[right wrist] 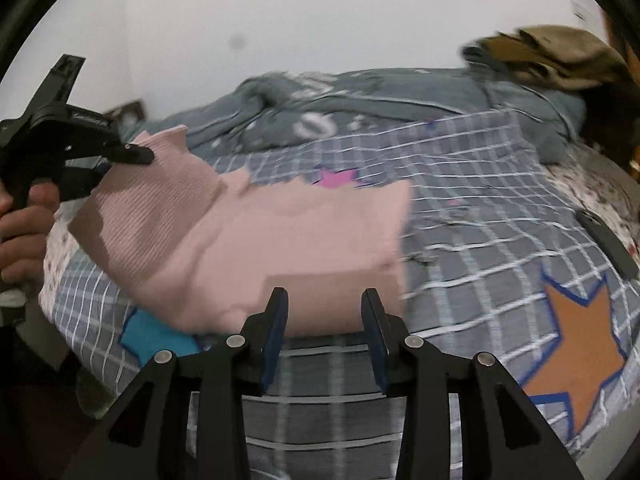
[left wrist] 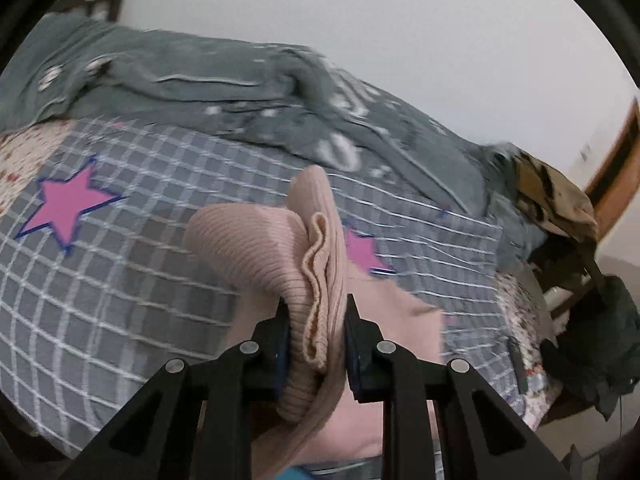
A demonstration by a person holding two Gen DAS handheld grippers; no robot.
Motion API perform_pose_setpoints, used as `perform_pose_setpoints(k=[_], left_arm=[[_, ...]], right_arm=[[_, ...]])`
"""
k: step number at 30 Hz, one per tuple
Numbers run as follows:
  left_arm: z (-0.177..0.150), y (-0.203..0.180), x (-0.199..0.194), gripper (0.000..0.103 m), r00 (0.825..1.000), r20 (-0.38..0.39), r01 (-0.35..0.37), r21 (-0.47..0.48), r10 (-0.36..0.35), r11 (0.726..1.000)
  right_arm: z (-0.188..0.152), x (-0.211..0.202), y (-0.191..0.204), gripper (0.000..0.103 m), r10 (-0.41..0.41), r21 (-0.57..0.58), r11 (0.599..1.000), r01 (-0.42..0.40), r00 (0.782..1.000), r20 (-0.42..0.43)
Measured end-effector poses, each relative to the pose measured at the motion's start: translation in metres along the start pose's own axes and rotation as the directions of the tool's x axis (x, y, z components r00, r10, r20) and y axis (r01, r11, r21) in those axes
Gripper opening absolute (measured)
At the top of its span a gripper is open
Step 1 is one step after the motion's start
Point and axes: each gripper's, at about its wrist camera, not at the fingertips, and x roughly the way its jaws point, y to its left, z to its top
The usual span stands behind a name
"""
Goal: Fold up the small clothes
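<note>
Pink ribbed garment (left wrist: 256,248) fills the middle of the left wrist view, where a bunched, folded edge of it is pinched between the two pads of the left gripper (left wrist: 314,320) at lower centre; the fabric rises above the fingertips in soft ripples and hangs down past them toward the bottom of the frame. In the right wrist view the same pink ribbed garment (right wrist: 256,236) stretches across the centre left, one corner lifted at the upper left by the left gripper (right wrist: 116,160), the rest draping down onto the grey checked bedsheet (right wrist: 460,208). A hand (right wrist: 24,224) grips that tool's handle at the far left edge. The right gripper (right wrist: 324,300) sits at lower centre with its jaws parted and nothing between the pads; the garment's lower edge lies just beyond its fingertips, and whether it touches them cannot be told through the blur. The sheet carries a pink star (left wrist: 68,204), an orange star (right wrist: 576,340) and a blue star (right wrist: 156,336) partly under the garment. A grey-green patterned duvet (left wrist: 224,92) is heaped along the far side of the bed, a brown patterned cloth (right wrist: 560,60) lies at the upper right, and a dark flat object (right wrist: 608,240) rests on the sheet at the right edge.
</note>
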Motion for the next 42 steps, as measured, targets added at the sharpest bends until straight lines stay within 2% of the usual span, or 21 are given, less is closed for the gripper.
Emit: perform_pose_setpoints(k=[5, 8, 10, 11, 13, 14, 17, 18, 21, 23, 26, 28, 30, 32, 33, 34, 36, 39, 40, 42], left_arm=[[-0.019, -0.057, 0.040, 0.021, 0.994, -0.066, 0.087, 0.018, -0.086, 0.996], [-0.045, -0.083, 0.075, 0.022, 0.983, -0.147, 0.118, 0.042, -0.111, 0.992], [-0.057, -0.091, 0.089, 0.026, 0.964, -0.218, 0.169, 0.047, -0.155, 0.984], [-0.062, -0.093, 0.094, 0.025, 0.944, -0.260, 0.220, 0.036, -0.203, 0.975], [-0.063, -0.091, 0.093, 0.029, 0.917, -0.295, 0.284, 0.008, -0.269, 0.959], [-0.062, -0.089, 0.089, 0.034, 0.915, -0.292, 0.294, 0.006, -0.280, 0.956], [-0.050, -0.073, 0.066, 0.063, 0.953, -0.204, 0.239, 0.047, -0.225, 0.970], [-0.046, -0.061, 0.055, 0.063, 0.965, -0.157, 0.219, 0.060, -0.208, 0.974], [-0.038, -0.028, 0.032, 0.064, 0.984, -0.094, 0.157, 0.078, -0.149, 0.985], [-0.037, -0.009, 0.023, 0.064, 0.991, -0.067, 0.123, 0.081, -0.118, 0.989], [-0.042, 0.019, 0.013, 0.064, 0.995, -0.050, 0.088, 0.091, -0.083, 0.992], [-0.048, 0.033, 0.009, 0.064, 0.996, -0.050, 0.079, 0.095, -0.074, 0.992], [-0.060, 0.041, 0.010, 0.064, 0.996, -0.067, 0.061, 0.116, -0.054, 0.991], [-0.070, 0.047, 0.012, 0.064, 0.997, -0.078, 0.039, 0.140, -0.028, 0.989], [-0.075, 0.051, 0.014, 0.064, 0.997, -0.081, 0.026, 0.148, -0.014, 0.989], [-0.080, 0.055, 0.014, 0.064, 0.996, -0.086, 0.022, 0.146, -0.010, 0.989], [-0.086, 0.064, 0.016, 0.064, 0.994, -0.104, 0.033, 0.131, -0.020, 0.991], [-0.093, 0.069, 0.016, 0.064, 0.993, -0.106, 0.056, 0.122, -0.043, 0.991], [-0.095, 0.069, 0.017, 0.064, 0.993, -0.105, 0.063, 0.125, -0.050, 0.990], [-0.099, 0.067, 0.022, 0.064, 0.991, -0.119, 0.072, 0.126, -0.057, 0.989]], right_arm=[[0.001, -0.014, -0.041, 0.038, -0.030, 0.082, 0.996, 0.030, 1.000, 0.008], [-0.002, -0.018, -0.055, 0.038, -0.038, 0.112, 0.993, 0.038, 0.999, -0.002], [-0.006, -0.020, -0.059, 0.038, -0.042, 0.115, 0.992, 0.043, 0.999, -0.011], [-0.007, -0.020, -0.060, 0.038, -0.041, 0.115, 0.992, 0.042, 0.999, -0.013], [-0.010, -0.020, -0.061, 0.038, -0.031, 0.112, 0.993, 0.032, 0.999, -0.016], [-0.011, -0.019, -0.060, 0.038, -0.021, 0.107, 0.994, 0.023, 1.000, -0.016], [-0.009, -0.017, -0.053, 0.038, 0.020, 0.094, 0.995, -0.020, 1.000, -0.003], [-0.007, -0.017, -0.050, 0.039, 0.041, 0.094, 0.995, -0.041, 0.999, 0.006], [0.001, -0.020, -0.039, 0.048, 0.129, 0.113, 0.985, -0.133, 0.991, 0.046], [0.007, -0.022, -0.031, 0.053, 0.194, 0.131, 0.970, -0.204, 0.977, 0.088], [0.016, -0.019, -0.018, 0.054, 0.266, 0.146, 0.947, -0.285, 0.954, 0.137], [0.021, -0.013, -0.007, 0.054, 0.280, 0.144, 0.942, -0.302, 0.948, 0.154], [0.027, 0.001, 0.003, 0.053, 0.227, 0.149, 0.958, -0.246, 0.964, 0.135], [0.032, 0.021, 0.006, 0.047, 0.192, 0.176, 0.962, -0.207, 0.977, 0.095], [0.033, 0.032, 0.007, 0.035, 0.175, 0.188, 0.965, -0.185, 0.982, 0.068], [0.034, 0.041, 0.008, 0.010, 0.163, 0.185, 0.968, -0.169, 0.986, 0.044], [0.033, 0.046, 0.009, 0.006, 0.154, 0.146, 0.977, -0.155, 0.988, 0.020], [0.021, 0.014, -0.012, 0.005, 0.127, 0.134, 0.980, -0.150, 0.978, 0.163], [0.015, 0.010, -0.023, 0.005, 0.119, 0.162, 0.976, -0.148, 0.978, 0.172], [-0.002, 0.029, -0.043, 0.005, 0.098, 0.229, 0.966, -0.116, 0.991, 0.089]])
